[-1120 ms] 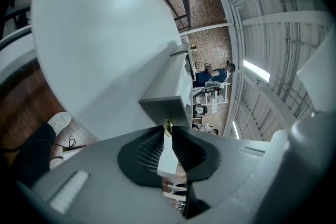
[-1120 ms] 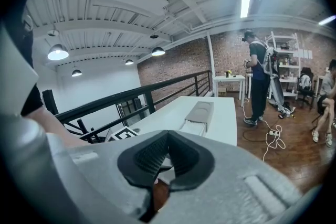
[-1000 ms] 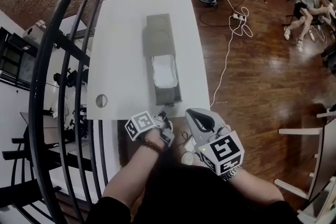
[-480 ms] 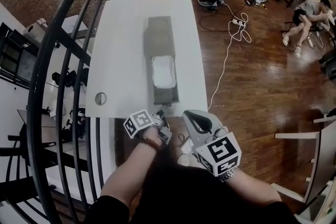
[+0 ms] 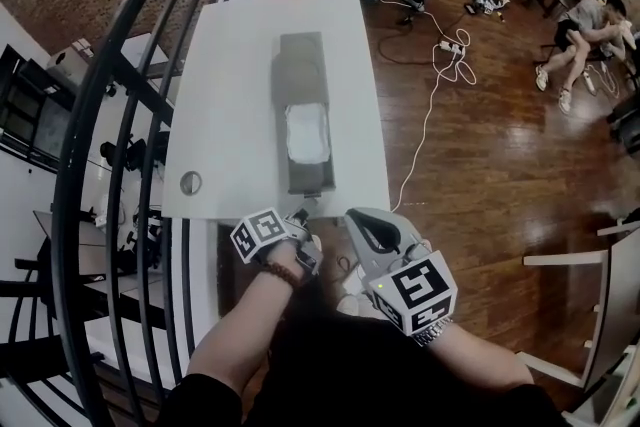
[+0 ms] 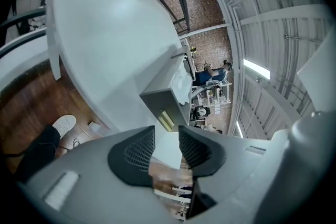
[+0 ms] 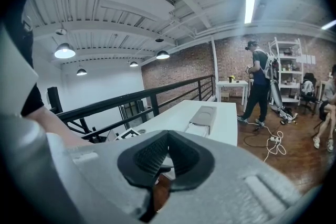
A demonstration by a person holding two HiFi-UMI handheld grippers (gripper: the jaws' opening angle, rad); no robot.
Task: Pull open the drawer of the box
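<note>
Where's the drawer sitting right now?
Head view, centre: the drawer sticks out of the grey box toward the near edge of the white table, with white material lying in it.

Grey box (image 5: 302,65), white table (image 5: 235,65), glossy reddish-brown wooden floor (image 5: 490,165)

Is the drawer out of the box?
Yes, the drawer juts from the box toward the table's near edge, white contents exposed.

Grey box (image 5: 301,65) lies lengthwise on white desk (image 5: 230,95); its drawer (image 5: 308,155) stands pulled out, holding white contents.
</note>
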